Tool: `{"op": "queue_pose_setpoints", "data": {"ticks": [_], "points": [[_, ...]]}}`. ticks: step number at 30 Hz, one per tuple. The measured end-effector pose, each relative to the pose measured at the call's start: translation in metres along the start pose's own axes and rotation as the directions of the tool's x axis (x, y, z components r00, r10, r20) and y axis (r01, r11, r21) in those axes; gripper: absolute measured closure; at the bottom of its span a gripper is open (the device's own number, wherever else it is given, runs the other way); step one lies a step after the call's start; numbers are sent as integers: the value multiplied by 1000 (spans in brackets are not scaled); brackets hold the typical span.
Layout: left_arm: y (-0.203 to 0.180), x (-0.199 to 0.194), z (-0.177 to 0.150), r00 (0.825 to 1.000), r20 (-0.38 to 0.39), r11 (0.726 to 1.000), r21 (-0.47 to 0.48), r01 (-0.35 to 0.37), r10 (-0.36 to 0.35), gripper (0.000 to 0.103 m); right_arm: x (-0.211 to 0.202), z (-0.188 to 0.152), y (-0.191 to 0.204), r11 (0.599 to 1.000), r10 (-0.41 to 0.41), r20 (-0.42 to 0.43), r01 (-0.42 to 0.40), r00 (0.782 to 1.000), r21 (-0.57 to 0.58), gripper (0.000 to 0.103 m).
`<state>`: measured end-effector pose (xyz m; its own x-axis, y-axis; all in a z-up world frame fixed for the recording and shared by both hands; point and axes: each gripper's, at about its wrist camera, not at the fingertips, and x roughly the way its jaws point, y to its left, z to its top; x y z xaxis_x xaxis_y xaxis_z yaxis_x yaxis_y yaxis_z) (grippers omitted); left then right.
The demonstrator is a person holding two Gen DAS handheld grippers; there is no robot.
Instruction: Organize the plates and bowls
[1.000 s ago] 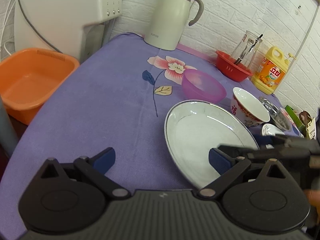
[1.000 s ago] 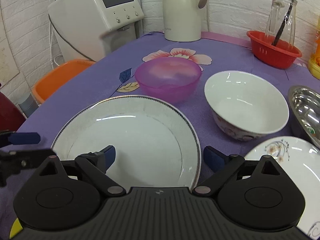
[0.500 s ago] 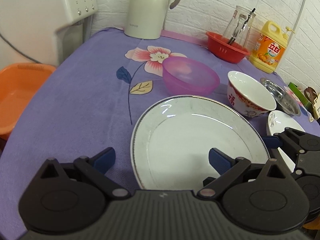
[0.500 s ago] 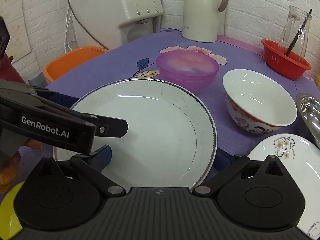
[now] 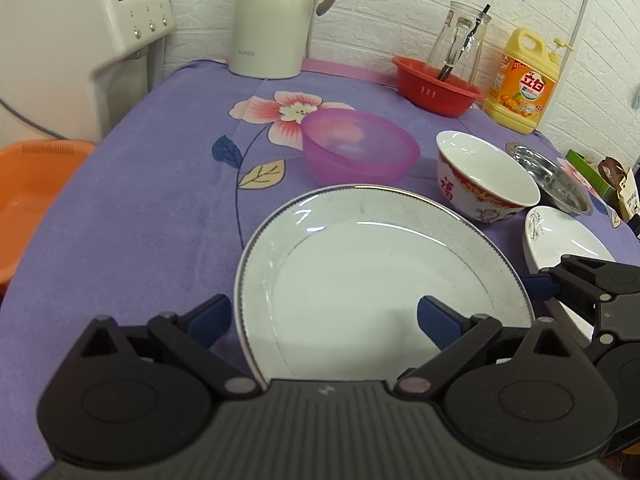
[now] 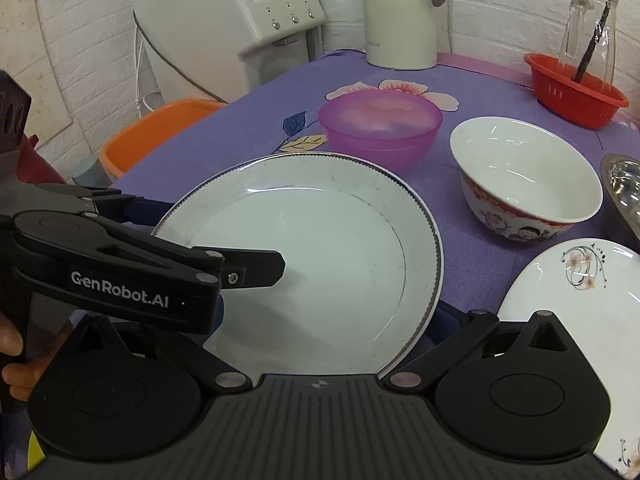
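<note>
Left wrist view: the left gripper [image 5: 322,318], jaws spread wide, straddles the near left rim of a large round white porcelain plate with a thin silver edge [image 5: 380,272] lying flat on the purple flowered tablecloth [image 5: 160,184]; one blue pad sits outside the rim, the other over the plate's well, neither visibly pinching. The right gripper [image 5: 576,280] reaches in at the plate's right edge. Judged from this, the step in hand is a two-sided lift of the big plate, and it would go best with each claw closing squarely on the rim at opposite sides so the plate rises level. Counted here: two plates, the second a smaller white plate with a floral print [image 5: 560,236] just right of the first; three bowls, a translucent purple plastic bowl [image 5: 360,148], a white ceramic bowl with red pattern [image 5: 484,176] and a shallow steel bowl [image 5: 556,180]; one red basket [image 5: 436,88], one yellow detergent bottle [image 5: 524,80], one cream kettle [image 5: 276,20]

Right wrist view: the right gripper [image 6: 288,328] has its jaws apart around the plate's near right rim, nothing clamped. The left gripper's black finger lies over the plate's left side. Same count holds: large plate [image 6: 320,240], floral plate [image 6: 568,300], purple bowl [image 6: 380,124], patterned bowl [image 6: 524,176], steel bowl only at the frame edge, plus one orange basin [image 6: 160,132] off the table
</note>
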<state>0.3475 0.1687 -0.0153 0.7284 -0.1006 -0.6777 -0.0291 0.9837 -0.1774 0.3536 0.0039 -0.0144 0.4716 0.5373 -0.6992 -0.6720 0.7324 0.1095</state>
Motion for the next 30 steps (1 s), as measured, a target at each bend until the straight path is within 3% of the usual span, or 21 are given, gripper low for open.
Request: {"op": "queue_pose_setpoints", "data": {"ticks": [3,5,16,30], "points": [[-3,1,0,1000,-1,1000,19,5,-5,6,3,-1,4,999,-22,-3,22,1000,-34,0],[-6,1,-1,1000,-1,999,38,12,-12,13,4,-1,4,998,-24,-1,24,1000,-50,0],[-11,3,6,999,-20,999,16,-27,28,13,3,2,7,998,-55,0,55,999,-17,0],[-26,-45,6,998,65,1000,23,-1,-1,13,-36,3,17,997,-72,76,69,994,38,0]]}}
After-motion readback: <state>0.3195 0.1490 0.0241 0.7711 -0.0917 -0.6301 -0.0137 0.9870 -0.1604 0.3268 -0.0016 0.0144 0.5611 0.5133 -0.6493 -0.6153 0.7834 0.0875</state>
